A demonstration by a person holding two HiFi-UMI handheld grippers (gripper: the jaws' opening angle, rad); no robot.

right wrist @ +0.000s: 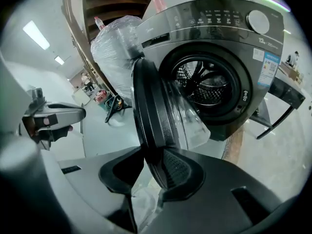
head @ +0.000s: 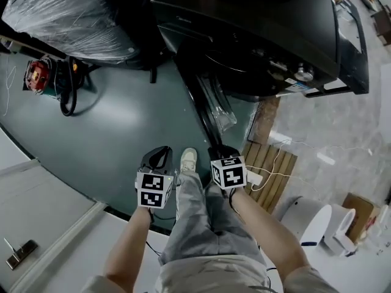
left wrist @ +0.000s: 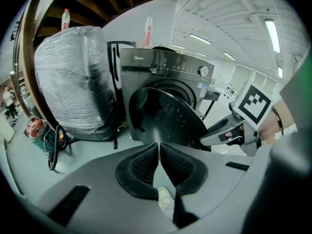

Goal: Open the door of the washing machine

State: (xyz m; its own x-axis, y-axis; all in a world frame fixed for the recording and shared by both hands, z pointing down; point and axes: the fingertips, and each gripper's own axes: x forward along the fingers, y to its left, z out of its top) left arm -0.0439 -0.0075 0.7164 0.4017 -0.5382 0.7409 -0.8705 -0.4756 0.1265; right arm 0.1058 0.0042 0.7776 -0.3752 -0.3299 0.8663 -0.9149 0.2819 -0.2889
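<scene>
Nearly done: the washing machine (right wrist: 214,43) door (right wrist: 151,111) is already swung wide open
Your right gripper (right wrist: 146,174) looks closed on the door's black edge. The door stands far out from the front of the machine, so you can see right into the drum (right wrist: 207,84). Your left gripper (left wrist: 159,147) is pinched together with nothing in it, just beside your right one. I think all that is left is to let go of the door

Bright ceiling strip lights (left wrist: 271,33), fisheye-warped dark corners, and a blurred near foreground.
</scene>
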